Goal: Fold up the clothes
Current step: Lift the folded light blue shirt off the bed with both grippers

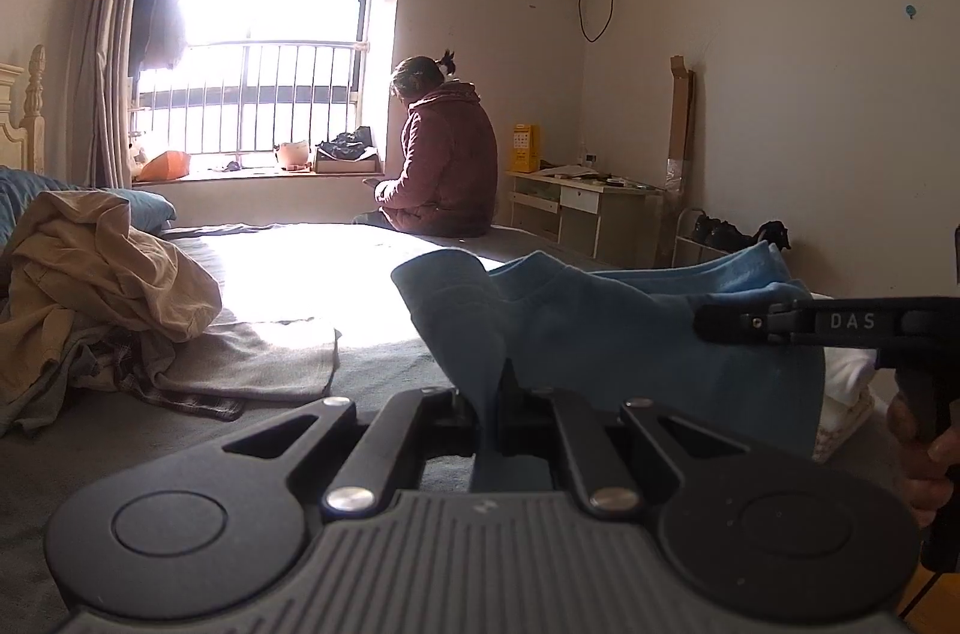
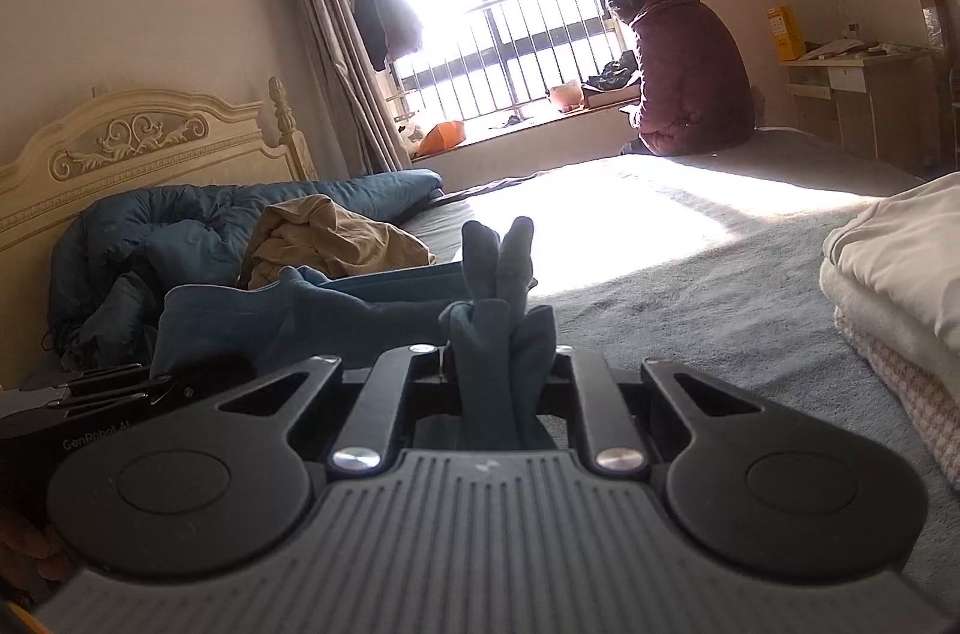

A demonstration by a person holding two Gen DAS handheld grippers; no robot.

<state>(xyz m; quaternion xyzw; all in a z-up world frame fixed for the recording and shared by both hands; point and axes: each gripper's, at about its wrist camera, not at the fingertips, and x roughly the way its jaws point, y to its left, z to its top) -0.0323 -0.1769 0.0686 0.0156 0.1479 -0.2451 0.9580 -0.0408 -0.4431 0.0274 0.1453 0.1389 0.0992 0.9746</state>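
Note:
A blue garment (image 1: 600,328) hangs stretched between both grippers above the grey bed (image 1: 372,364). My left gripper (image 1: 503,394) is shut on one bunched edge of it, the cloth rising up out of the jaws. My right gripper (image 2: 498,334) is shut on another bunched part of the blue garment (image 2: 288,322), with folds sticking up past the fingers. In the left wrist view the right gripper (image 1: 714,320) comes in from the right, clamped on the cloth. In the right wrist view the left gripper (image 2: 84,388) shows at the lower left.
A tan garment (image 1: 102,262) lies on a heap of unfolded clothes at the left. Folded pale laundry (image 2: 900,286) is stacked at the right. A blue quilt (image 2: 180,226) lies by the headboard. A person (image 1: 444,153) sits on the bed's far edge by the window.

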